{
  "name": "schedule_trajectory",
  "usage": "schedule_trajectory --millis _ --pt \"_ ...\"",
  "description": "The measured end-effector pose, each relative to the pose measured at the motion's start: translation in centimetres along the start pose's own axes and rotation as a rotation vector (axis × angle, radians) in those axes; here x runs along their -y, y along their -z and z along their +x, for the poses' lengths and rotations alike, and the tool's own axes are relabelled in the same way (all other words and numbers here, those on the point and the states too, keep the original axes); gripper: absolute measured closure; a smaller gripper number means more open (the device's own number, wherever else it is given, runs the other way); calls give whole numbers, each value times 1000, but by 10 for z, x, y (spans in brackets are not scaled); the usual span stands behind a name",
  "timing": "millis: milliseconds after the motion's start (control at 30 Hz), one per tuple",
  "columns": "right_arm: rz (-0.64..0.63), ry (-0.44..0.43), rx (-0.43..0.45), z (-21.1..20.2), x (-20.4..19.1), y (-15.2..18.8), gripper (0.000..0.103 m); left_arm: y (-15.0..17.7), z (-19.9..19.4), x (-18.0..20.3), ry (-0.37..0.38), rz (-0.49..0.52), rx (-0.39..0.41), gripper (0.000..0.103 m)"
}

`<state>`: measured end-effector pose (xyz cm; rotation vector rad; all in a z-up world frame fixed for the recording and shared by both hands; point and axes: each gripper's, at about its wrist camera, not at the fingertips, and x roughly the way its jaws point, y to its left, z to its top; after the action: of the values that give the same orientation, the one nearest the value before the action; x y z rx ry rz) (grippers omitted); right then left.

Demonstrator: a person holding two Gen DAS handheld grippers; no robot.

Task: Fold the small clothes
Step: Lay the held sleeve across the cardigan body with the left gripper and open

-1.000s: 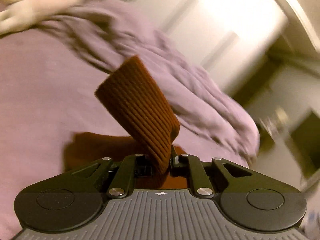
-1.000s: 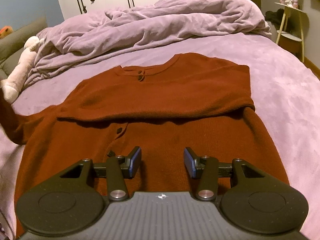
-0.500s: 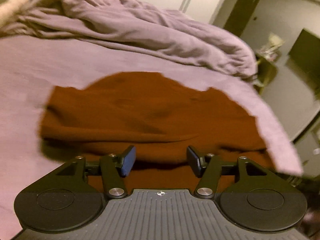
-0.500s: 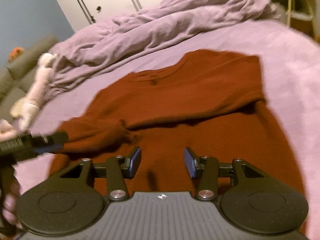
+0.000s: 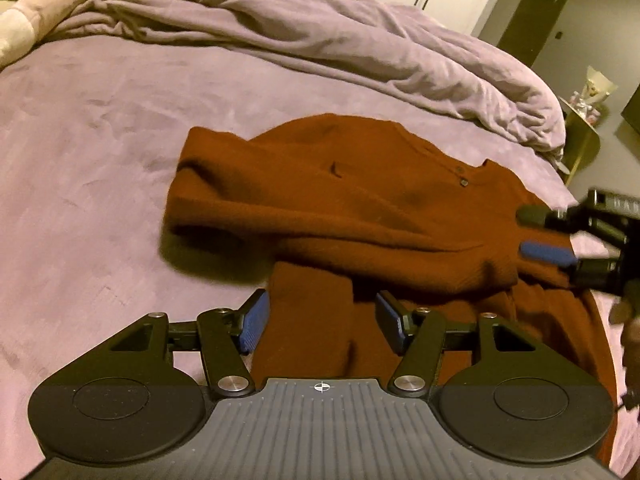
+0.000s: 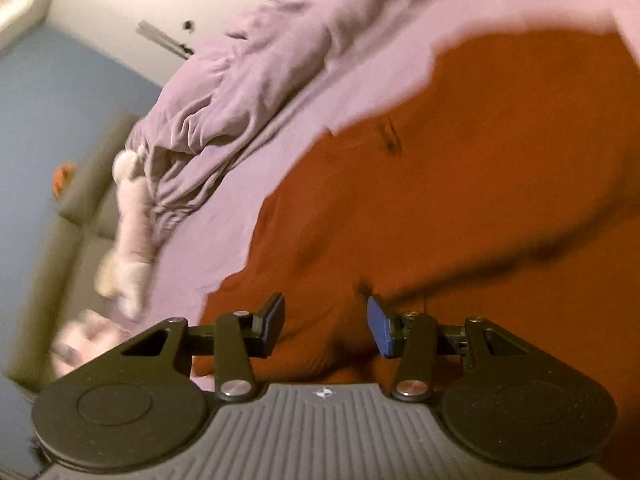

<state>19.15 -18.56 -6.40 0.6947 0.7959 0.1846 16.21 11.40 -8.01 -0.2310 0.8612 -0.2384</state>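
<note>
Your rust-brown knitted cardigan (image 5: 360, 216) lies flat on the mauve bed (image 5: 92, 128), sleeves folded across its chest to narrow it, while your left gripper (image 5: 320, 320), jaws opening over loose knit, and spread, empty right gripper (image 6: 325, 326) hover above.

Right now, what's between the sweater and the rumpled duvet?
Only bare purple bedsheet separates the sweater from the duvet; the left wrist view shows it clearly.

dim warm indoor light | right wrist view motion-blurred | fisheye edges bent, dark corners
</note>
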Motion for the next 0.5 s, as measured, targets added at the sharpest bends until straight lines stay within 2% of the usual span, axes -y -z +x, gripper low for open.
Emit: schedule_trajectory --millis 67,233,333,400,467,500 --pt "-5 -14 3 2 -2 -6 57 1 -1 -1 -1 8 -8 34" --pt "-44 10 -120 38 -3 -6 57 5 -2 -2 -5 11 -24 33" --pt "-94 -4 -125 41 -9 0 59 5 -4 -5 0 0 -25 32" --pt "-122 -47 -118 36 -10 3 82 5 -5 -7 -1 -6 -24 32" --pt "-143 -77 -141 32 -12 8 93 4 -5 -8 -6 -14 -25 32" --pt "-178 -96 -147 27 -14 14 94 3 -7 -8 -8 -18 -22 32"
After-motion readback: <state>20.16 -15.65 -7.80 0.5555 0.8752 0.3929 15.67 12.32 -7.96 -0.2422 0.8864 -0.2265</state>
